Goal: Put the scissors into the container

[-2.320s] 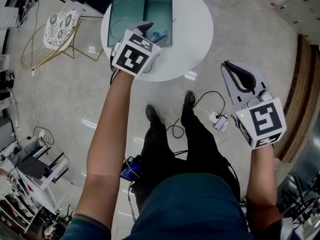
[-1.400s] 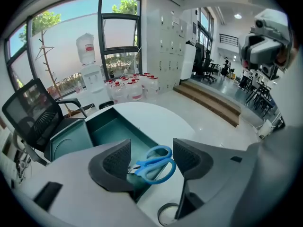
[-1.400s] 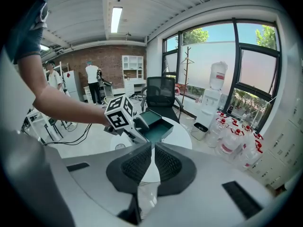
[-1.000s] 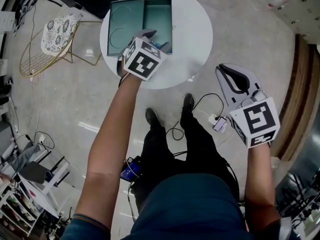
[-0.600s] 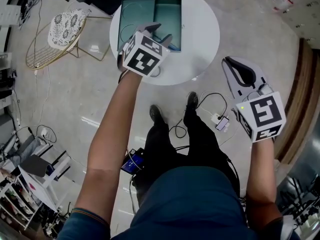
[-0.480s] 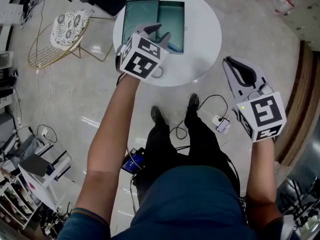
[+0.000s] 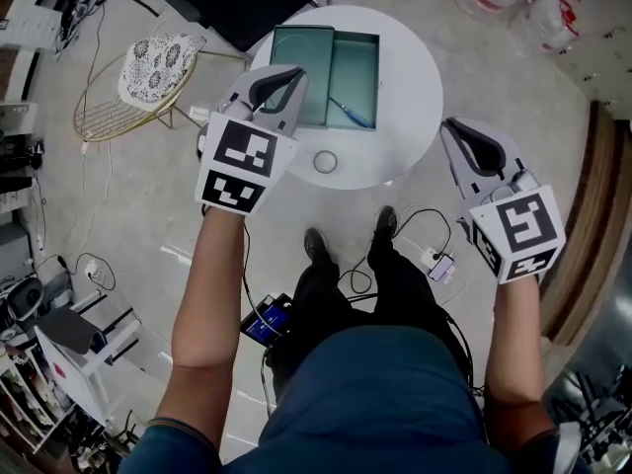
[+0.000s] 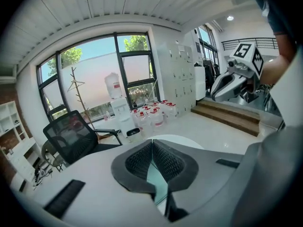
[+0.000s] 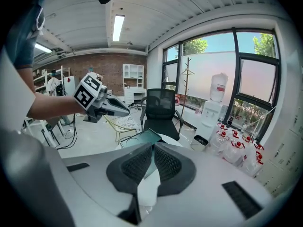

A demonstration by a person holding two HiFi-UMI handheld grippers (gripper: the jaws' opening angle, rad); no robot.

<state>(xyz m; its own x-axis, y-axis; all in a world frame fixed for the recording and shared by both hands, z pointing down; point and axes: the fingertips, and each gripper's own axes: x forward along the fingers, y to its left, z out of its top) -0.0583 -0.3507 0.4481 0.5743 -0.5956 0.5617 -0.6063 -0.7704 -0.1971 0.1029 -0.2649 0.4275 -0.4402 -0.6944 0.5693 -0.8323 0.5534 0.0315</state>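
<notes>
Upper left of the head view, my left hand-held gripper (image 7: 286, 73) has just closed its jaws on nothing. My right hand-held gripper (image 7: 452, 129) is together, empty. Scissors (image 7: 352, 113) lie inside the container (image 7: 357, 62) on the counter (image 7: 407, 89), so I'd retreat clear of it.

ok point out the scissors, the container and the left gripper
scissors (image 7: 354, 114), head view, mid-length
container (image 7: 357, 65), head view, bare inner floor
left gripper (image 8: 152, 143), left gripper view, where shut fingertips meet
</notes>
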